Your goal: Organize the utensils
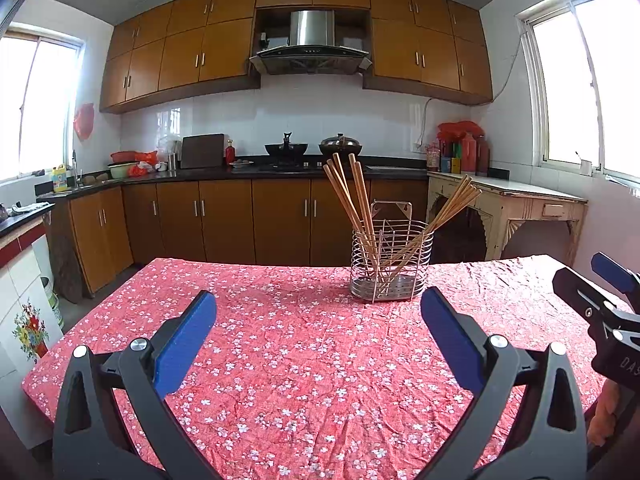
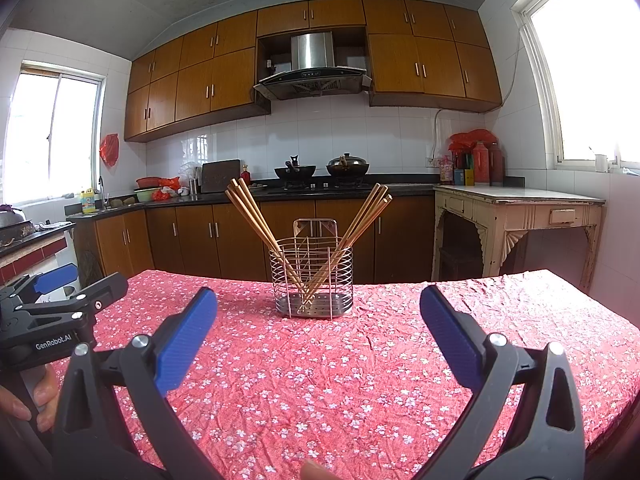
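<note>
A wire utensil holder (image 1: 390, 266) (image 2: 312, 280) stands upright on the far middle of the table with the red floral cloth (image 1: 304, 360) (image 2: 340, 380). Several wooden chopsticks (image 1: 348, 196) (image 2: 256, 216) lean in it in two bunches, one left and one right (image 1: 452, 208) (image 2: 364, 216). My left gripper (image 1: 318, 320) is open and empty, well short of the holder. My right gripper (image 2: 318, 320) is open and empty, facing the holder from the near side. The right gripper shows at the right edge of the left wrist view (image 1: 608, 308); the left gripper shows at the left edge of the right wrist view (image 2: 52, 304).
Kitchen counter (image 1: 240, 172) with cabinets, two woks and a hob stands behind the table. A cream side table (image 1: 508, 200) (image 2: 520, 208) stands at the back right. A hand (image 2: 36, 396) holds the left gripper.
</note>
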